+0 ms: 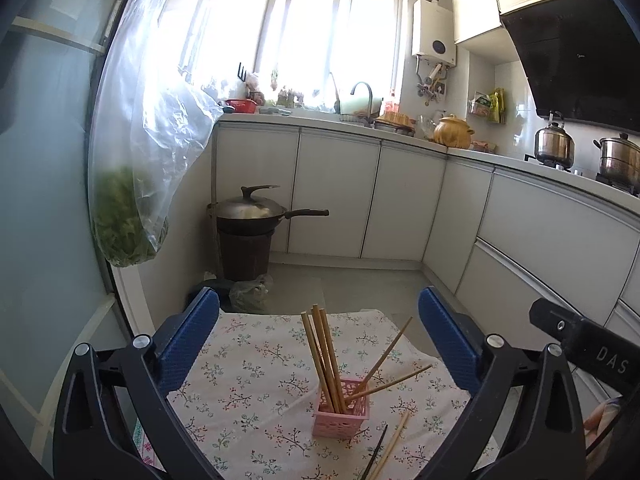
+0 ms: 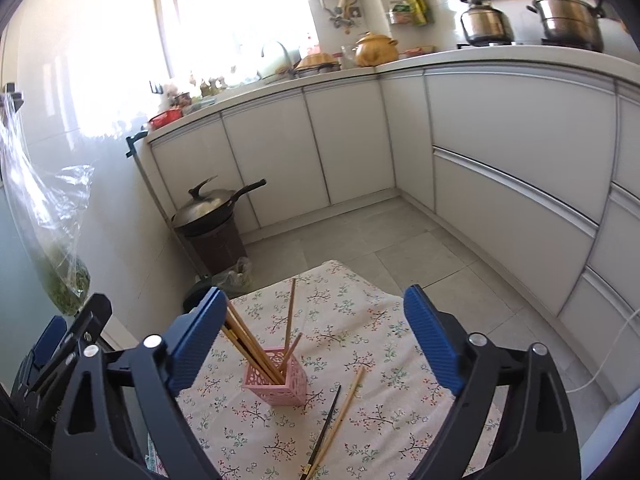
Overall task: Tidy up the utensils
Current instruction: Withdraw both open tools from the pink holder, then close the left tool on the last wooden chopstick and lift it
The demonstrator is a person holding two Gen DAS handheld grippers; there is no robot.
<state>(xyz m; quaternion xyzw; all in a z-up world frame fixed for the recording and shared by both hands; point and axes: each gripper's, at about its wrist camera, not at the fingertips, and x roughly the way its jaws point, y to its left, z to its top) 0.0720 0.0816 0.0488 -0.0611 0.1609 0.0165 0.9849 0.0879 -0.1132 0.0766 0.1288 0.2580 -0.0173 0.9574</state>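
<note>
Both my claws hang spread and empty: left gripper (image 1: 318, 344), right gripper (image 2: 316, 340). The pink holder (image 2: 277, 380) stands mid-cloth with several chopsticks (image 2: 256, 354) inside. Two loose sticks (image 2: 338, 416) lie at its five o'clock. I judge they go in next: pinch one low, tilt it upright, drop it in.

Pink holder (image 2: 276, 380) mid-table, chopsticks (image 2: 250, 346) fanning upward obstructing overhead approach, two loose chopsticks (image 2: 340, 420) lower centre, floral tablecloth (image 2: 360, 328) right side unobstructed, hanging bag (image 1: 136, 184) left.
</note>
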